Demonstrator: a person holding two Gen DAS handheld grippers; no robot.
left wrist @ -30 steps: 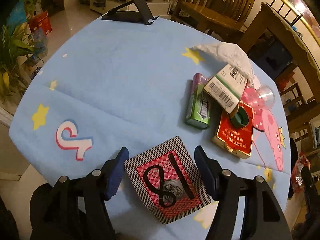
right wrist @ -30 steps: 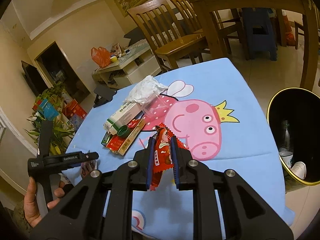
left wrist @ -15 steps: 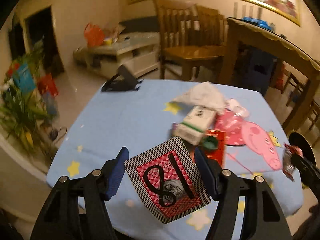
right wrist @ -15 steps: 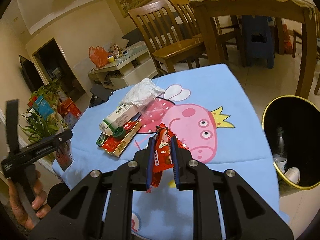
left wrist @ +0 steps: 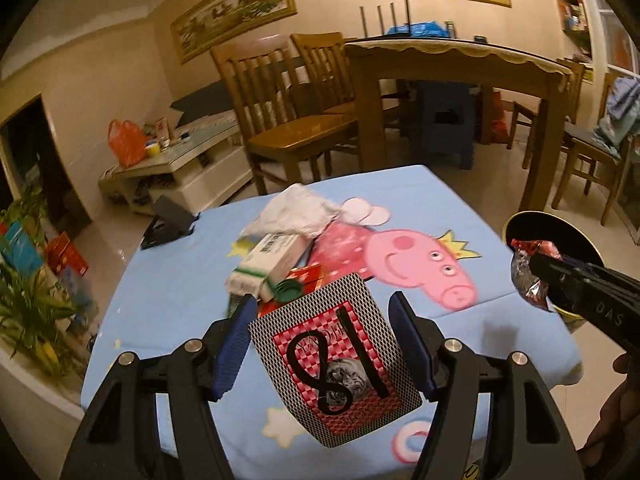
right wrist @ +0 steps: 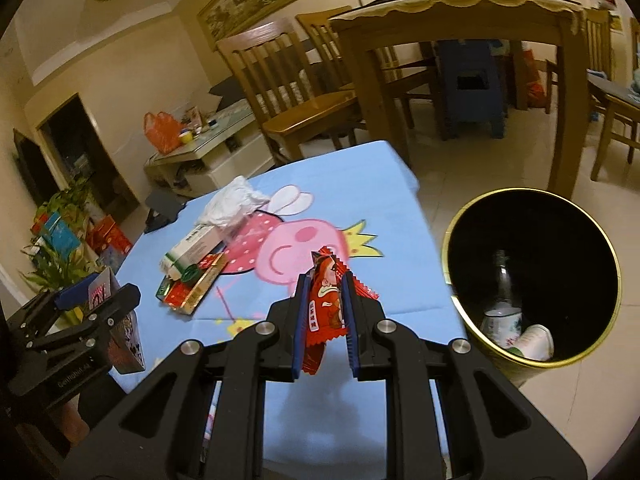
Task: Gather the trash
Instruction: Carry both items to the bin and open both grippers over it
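The right gripper (right wrist: pixel 323 308) is clamped on a red snack wrapper (right wrist: pixel 325 312), held above the blue tablecloth (right wrist: pixel 384 280) just beside the black bin (right wrist: pixel 532 284). The left gripper (left wrist: pixel 320 344) grips a patterned card box (left wrist: pixel 334 364) between wide-set jaws. 1 white carton (left wrist: pixel 266 264) and crumpled tissue (left wrist: pixel 296 212) lie on the cloth.

Cream walls (left wrist: pixel 120 64), warm dim light. Two framed paintings (left wrist: pixel 236 8) on wall. Pale tiled floor (right wrist: pixel 500 160), glossy. Wooden chairs (left wrist: pixel 280 112) beside tall wooden table (left wrist: pixel 448 64) with scalloped cloth. Blue stool (right wrist: pixel 472 92) under table. Low white TV cabinet (left wrist: pixel 172 176) at left. Green plants (left wrist: pixel 28 312) in left corner.
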